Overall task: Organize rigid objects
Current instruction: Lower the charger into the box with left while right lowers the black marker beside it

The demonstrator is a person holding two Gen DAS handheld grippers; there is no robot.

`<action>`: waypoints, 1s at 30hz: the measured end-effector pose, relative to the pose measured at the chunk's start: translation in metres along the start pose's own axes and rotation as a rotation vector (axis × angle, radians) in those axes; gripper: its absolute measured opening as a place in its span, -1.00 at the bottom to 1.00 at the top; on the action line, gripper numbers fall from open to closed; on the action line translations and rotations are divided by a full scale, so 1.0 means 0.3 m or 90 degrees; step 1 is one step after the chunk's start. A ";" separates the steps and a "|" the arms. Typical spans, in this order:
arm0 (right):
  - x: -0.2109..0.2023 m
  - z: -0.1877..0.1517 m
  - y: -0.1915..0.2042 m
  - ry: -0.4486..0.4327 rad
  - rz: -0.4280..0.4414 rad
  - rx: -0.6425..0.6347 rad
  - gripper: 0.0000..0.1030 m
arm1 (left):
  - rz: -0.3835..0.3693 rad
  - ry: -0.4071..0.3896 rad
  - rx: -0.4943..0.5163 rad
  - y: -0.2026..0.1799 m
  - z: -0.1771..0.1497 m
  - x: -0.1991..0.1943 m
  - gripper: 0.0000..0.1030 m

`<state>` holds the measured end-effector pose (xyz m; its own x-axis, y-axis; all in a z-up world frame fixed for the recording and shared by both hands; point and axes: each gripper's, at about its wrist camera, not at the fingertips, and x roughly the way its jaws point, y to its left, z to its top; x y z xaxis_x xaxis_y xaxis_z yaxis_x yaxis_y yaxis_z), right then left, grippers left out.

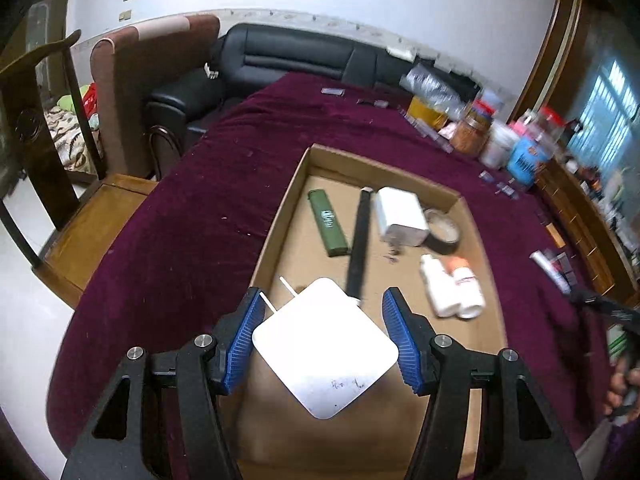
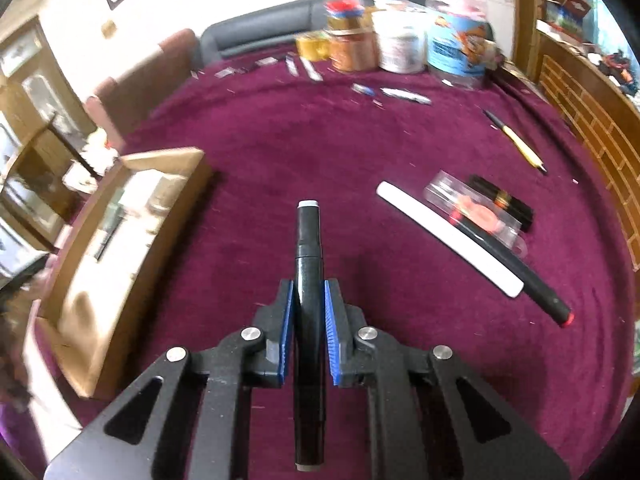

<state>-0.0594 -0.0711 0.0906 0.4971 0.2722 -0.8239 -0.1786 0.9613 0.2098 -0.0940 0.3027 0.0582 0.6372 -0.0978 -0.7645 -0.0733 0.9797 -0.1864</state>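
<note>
In the left wrist view a cardboard box (image 1: 280, 216) lies on the maroon cloth. It holds a green lighter (image 1: 327, 222), a black stick (image 1: 360, 240), a white adapter (image 1: 400, 216), a tape roll (image 1: 444, 230) and white bottles (image 1: 452, 286). My left gripper (image 1: 324, 336) is open around a white square router (image 1: 326, 346) with two thin antennas, over the box's near end. Whether the pads touch it is unclear. In the right wrist view my right gripper (image 2: 308, 312) is shut on a black marker (image 2: 308, 280), held above the cloth to the right of the box (image 2: 132, 240).
On the cloth to the right lie a white stick (image 2: 448, 236), a black red-tipped marker (image 2: 516, 272), a clear packet (image 2: 476, 208), a black case (image 2: 504, 200) and a yellow pen (image 2: 520, 144). Jars and tubs (image 2: 396, 44) stand at the far edge. Chairs (image 1: 132, 92) and a black sofa (image 1: 288, 56) stand beyond the table.
</note>
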 end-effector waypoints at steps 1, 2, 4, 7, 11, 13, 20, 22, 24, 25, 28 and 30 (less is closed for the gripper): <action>-0.008 0.008 0.025 -0.001 0.014 -0.004 -0.76 | 0.009 0.016 0.010 -0.007 0.014 0.028 0.07; -0.016 0.017 0.057 0.001 0.032 -0.009 -0.76 | 0.013 0.025 0.013 -0.010 0.021 0.046 0.08; -0.020 0.034 0.103 0.007 0.064 -0.011 -0.76 | 0.021 0.053 0.018 -0.019 0.040 0.095 0.08; -0.007 0.054 0.180 0.026 0.118 -0.008 -0.76 | 0.035 0.088 0.023 -0.032 0.066 0.164 0.07; 0.048 0.069 0.302 0.066 0.185 -0.002 -0.75 | 0.042 0.112 0.033 -0.054 0.095 0.215 0.07; 0.085 0.073 0.357 0.084 0.200 -0.006 -0.75 | 0.031 0.123 0.022 -0.045 0.101 0.249 0.07; 0.251 0.071 0.546 0.153 0.226 -0.009 -0.75 | -0.015 0.131 -0.024 -0.013 0.113 0.230 0.08; 0.294 0.071 0.580 0.170 0.226 -0.008 -0.75 | -0.048 0.119 -0.036 0.005 0.106 0.179 0.08; 0.323 0.071 0.610 0.180 0.224 -0.015 -0.75 | -0.069 0.095 -0.039 0.020 0.104 0.118 0.10; 0.333 0.072 0.623 0.182 0.222 -0.018 -0.75 | -0.075 0.082 -0.041 0.028 0.099 0.084 0.12; 0.368 0.081 0.666 0.185 0.209 -0.029 -0.75 | -0.089 0.029 -0.057 0.062 0.070 -0.035 0.24; 0.386 0.089 0.680 0.180 0.187 -0.040 -0.75 | -0.093 0.008 -0.065 0.080 0.054 -0.086 0.25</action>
<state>-0.0156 0.1577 0.0521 0.1658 0.5038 -0.8478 -0.3342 0.8375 0.4323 -0.0996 0.3317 0.0834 0.6369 -0.2404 -0.7325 -0.0589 0.9322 -0.3572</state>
